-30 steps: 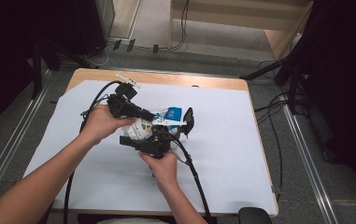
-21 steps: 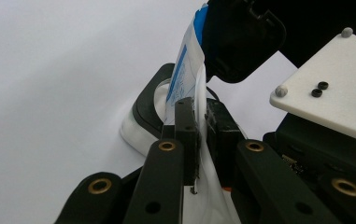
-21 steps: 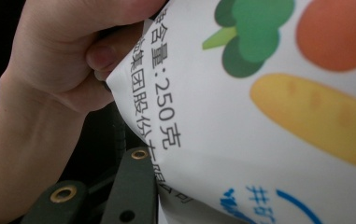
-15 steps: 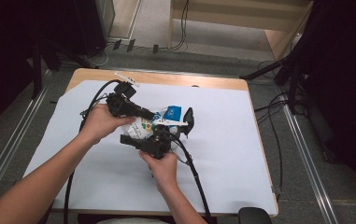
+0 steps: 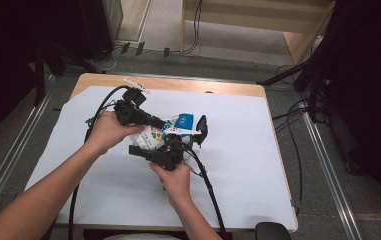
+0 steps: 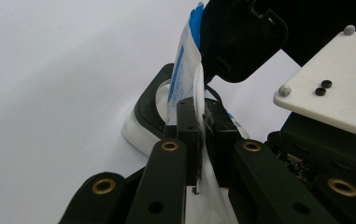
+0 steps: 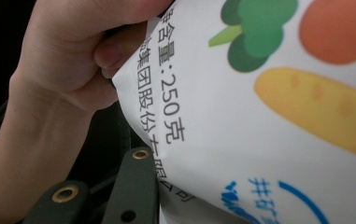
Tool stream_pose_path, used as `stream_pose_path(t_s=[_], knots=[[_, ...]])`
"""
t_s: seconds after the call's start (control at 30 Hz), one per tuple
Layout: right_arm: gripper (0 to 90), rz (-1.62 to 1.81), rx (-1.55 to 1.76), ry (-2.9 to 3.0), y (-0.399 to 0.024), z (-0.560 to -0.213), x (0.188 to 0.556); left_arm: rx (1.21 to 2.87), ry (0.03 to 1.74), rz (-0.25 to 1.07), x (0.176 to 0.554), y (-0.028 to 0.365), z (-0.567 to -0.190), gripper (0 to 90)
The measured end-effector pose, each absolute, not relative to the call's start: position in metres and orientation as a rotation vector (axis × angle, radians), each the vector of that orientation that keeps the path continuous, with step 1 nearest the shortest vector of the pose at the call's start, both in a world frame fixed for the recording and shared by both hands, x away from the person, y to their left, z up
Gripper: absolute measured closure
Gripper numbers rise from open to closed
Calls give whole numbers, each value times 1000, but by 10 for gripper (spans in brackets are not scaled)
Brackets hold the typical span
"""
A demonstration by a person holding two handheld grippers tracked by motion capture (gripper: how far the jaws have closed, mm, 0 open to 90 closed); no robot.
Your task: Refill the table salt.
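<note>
A white bag [image 5: 154, 135] with a blue top and printed vegetables is held up over the table between both hands. My left gripper [image 5: 163, 124] reaches in from the left, and its two jaws are shut on the bag's thin flat edge [image 6: 182, 74], pads [image 6: 188, 121] pressed together on it. My right gripper [image 5: 138, 149] lies just below the bag and points left. In the right gripper view the bag's printed face [image 7: 259, 116] lies close over one black jaw and hides the other; the person's left hand [image 7: 59, 70] shows behind it.
A white sheet [image 5: 238, 165] covers the wooden table [image 5: 218, 89]. A black object [image 5: 201, 131] stands right of the bag's blue top. Cables trail from both grippers toward the near edge [image 5: 213, 195]. Metal rails run along both sides on the floor.
</note>
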State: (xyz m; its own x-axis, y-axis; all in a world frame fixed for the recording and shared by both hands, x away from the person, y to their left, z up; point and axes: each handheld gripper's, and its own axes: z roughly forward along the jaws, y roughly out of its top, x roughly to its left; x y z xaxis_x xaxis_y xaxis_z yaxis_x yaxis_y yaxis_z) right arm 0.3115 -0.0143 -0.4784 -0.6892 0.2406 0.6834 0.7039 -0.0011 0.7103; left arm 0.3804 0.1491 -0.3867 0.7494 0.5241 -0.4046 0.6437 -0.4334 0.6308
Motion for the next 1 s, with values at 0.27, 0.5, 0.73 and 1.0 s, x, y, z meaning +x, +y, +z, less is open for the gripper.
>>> stream_pose_path(t_s=[0.27,0.5,0.73,1.0], knots=[[704,-1702,-976,-1988,-15,-485,309,2120,884,-205,378,155,-395,864],[690,-1690,-976,-2135,-11,-489,304,2117,863,-214,374,160,-399,859],[683,-1685,-977,-2203,-9,-492,301,2115,868,-220,373,164,-403,858],[680,-1705,-1010,-2220,-14,-499,300,2099,865,-233,373,166,-401,861]])
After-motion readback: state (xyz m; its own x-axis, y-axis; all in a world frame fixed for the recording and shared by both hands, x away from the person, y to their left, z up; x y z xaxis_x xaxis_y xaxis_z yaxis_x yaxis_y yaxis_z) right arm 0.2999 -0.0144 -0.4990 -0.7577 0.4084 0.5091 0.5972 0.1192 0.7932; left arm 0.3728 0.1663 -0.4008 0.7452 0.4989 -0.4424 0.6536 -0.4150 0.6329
